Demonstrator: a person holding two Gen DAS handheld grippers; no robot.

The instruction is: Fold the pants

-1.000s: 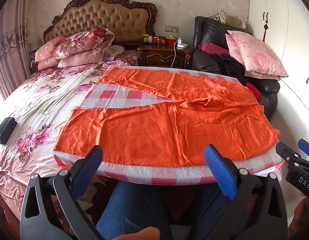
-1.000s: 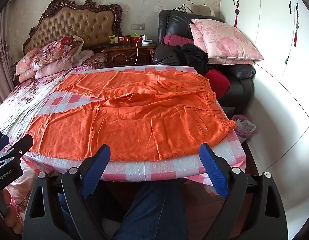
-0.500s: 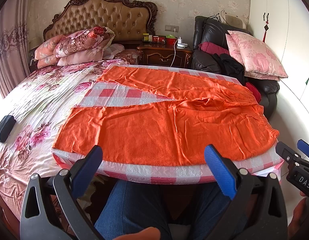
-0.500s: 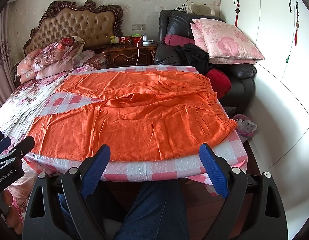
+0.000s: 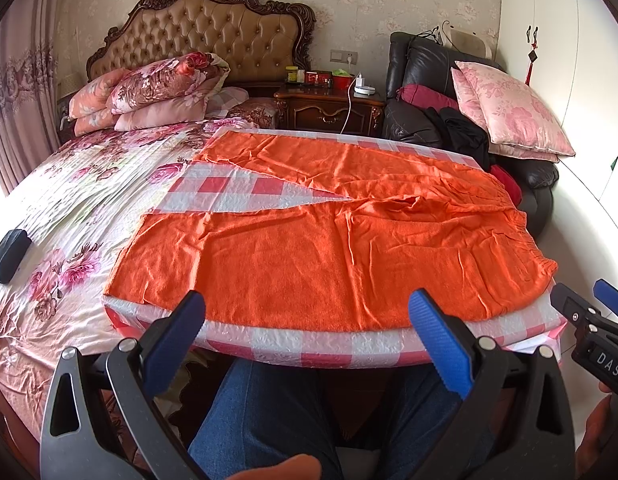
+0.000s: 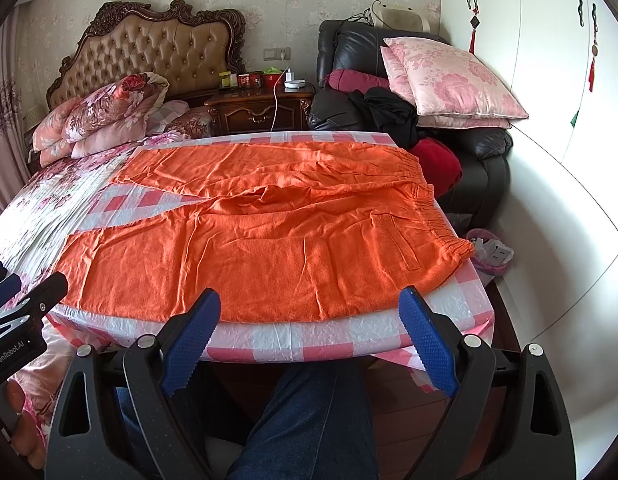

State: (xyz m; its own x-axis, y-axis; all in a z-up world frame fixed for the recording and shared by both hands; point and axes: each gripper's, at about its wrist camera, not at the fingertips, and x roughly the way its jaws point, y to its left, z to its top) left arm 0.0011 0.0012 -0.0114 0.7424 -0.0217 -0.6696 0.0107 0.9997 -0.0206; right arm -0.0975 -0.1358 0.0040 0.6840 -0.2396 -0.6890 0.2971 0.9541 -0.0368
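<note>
- Orange terry-cloth pants (image 5: 333, 248) spread flat just ahead of both tools, on a red-and-white checked plastic cover (image 5: 309, 344) over a round-edged tabletop.
- Long axis crosswise to the fingers: elastic waistband (image 6: 441, 220) off to the right, leg cuffs off to the left, legs splayed in a V with checked cover showing between.
- Near leg parallel to the front edge, just beyond the fingertips; far leg well beyond, toward the carved, tufted headboard (image 5: 213, 36).
- Left gripper (image 5: 305, 336) spread wide, blue ribbed pads empty, short of the cloth, facing the middle of the near leg, cuff end (image 5: 121, 280) off to its left.
- Right gripper (image 6: 309, 332) equally wide, nothing held, short of the near edge, waistband corner (image 6: 465, 246) ahead and to its right.
- Nearer by side: left for the cuffs, right for the waist.
- Not yet started by the look of it; no fold in the fabric, only light wrinkles around the crotch.
- Likely first move: far leg brought over onto the near one, or the reverse, each tool pinching its own end along the same seam.
- Risk: thin cover snagged together with the cloth at the table edge.
</note>
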